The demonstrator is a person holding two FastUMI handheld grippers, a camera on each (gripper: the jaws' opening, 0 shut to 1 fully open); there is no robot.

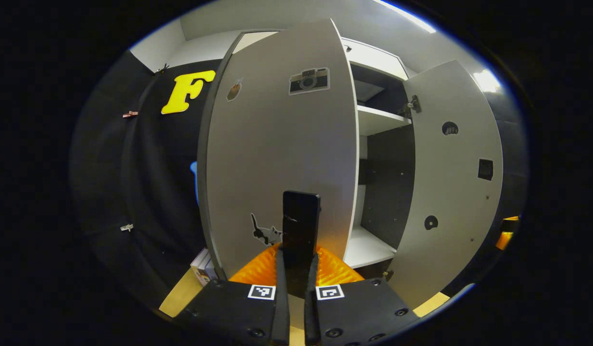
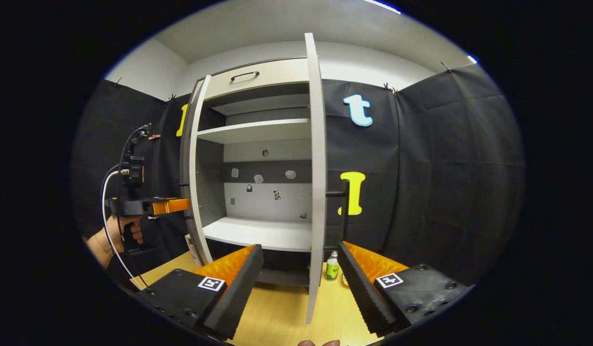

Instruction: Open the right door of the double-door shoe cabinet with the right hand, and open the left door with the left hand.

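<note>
Currently a shoe cabinet is seen on the bench, both stiff, light doors swung out. The left door is held by its handle between the narrowed left gripper fingers; the right gripper fingers are spread wide around the right door edge. No readable writing is seen.

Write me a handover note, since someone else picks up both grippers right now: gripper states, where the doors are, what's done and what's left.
Left gripper: shut on the left door handle, a black bar on the door front.
Right gripper: open, the right door edge-on between its fingers, its handle untouched.
Left door: swung well out from the shoe cabinet, shelves showing.
Right door: also wide open.
Done: both doors appear open.
Left: probably just release the left door handle and draw both grippers back.
</note>
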